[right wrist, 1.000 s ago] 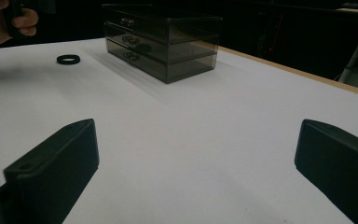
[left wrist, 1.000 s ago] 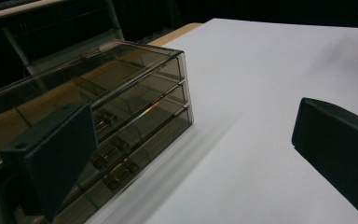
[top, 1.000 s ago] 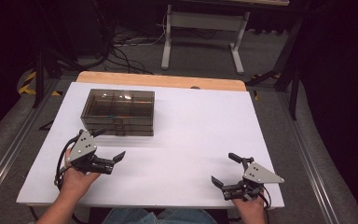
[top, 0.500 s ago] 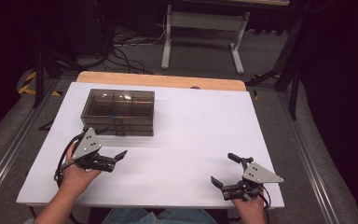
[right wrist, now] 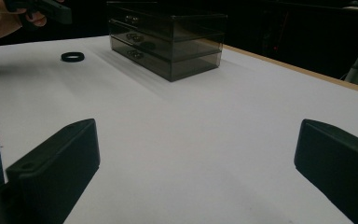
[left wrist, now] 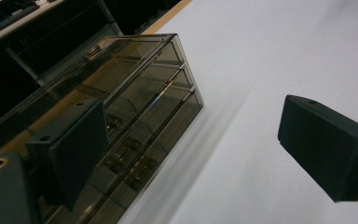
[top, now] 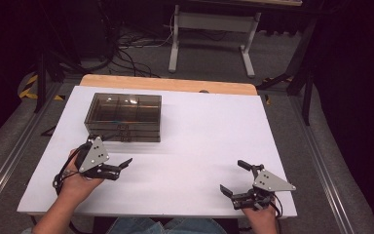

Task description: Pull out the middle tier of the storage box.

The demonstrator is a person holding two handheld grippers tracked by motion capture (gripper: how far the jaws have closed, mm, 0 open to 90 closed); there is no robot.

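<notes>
A smoky see-through drawer box (top: 124,117) stands at the back left of the white table (top: 199,131). My left gripper (top: 119,168) hovers just in front of the box, pointing right. It is open, its jaws have just been closing a little, and nothing is between them. In the left gripper view the gripper (left wrist: 200,149) frames bare table, with the box's drawer fronts (left wrist: 135,158) beside the left jaw. My right gripper (top: 234,178) rests low near the front right edge, open and empty (right wrist: 191,158). A small black ring (right wrist: 72,56) lies on the table next to the box.
A wooden strip (top: 170,84) runs along the table's far edge. Beyond it are a white stand (top: 209,29) and cables on a dark floor. In the right gripper view, the hand with the left gripper (right wrist: 42,9) hangs at the top left.
The left gripper has tilted a little, its grey plate tipping up, and its jaws stand slightly closer together. The right gripper has kept still.
</notes>
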